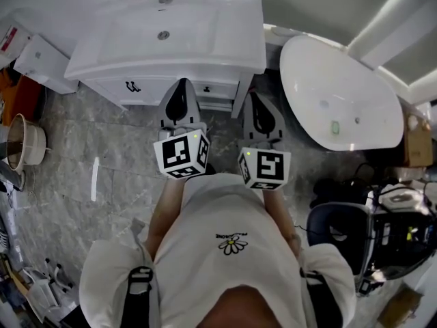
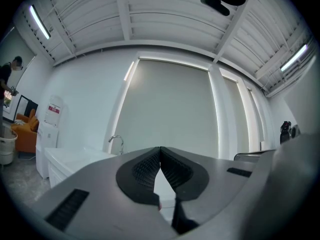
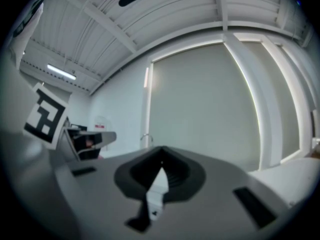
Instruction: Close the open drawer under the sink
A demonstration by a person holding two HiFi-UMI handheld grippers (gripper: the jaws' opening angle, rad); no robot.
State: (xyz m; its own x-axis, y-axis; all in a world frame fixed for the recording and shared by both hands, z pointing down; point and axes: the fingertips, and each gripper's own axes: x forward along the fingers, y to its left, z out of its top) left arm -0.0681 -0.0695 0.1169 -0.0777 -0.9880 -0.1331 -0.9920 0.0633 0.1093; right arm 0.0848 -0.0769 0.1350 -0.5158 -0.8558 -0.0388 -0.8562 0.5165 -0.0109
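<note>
White drawer point(image 1: 220, 89) under the ceramic sink point(image 1: 205, 19), seemingly ajar.
Clenched, empty left gripper point(image 2: 160, 151) and right gripper point(image 3: 161, 163) may skew it, shoving off-centre.

SURFACE: grey marbled tile floor point(image 1: 82, 183) | TOP CENTRE: 1 white vanity cabinet point(image 1: 136, 89) stands on it | LEFT: 1 beige bucket point(image 1: 24, 142) near the edge; 1 white box point(image 1: 44, 63) just beside the cabinet | RIGHT: 1 white oval basin point(image 1: 341, 101) near the cabinet; 1 brown cardboard box point(image 1: 415, 145) at the edge
</note>
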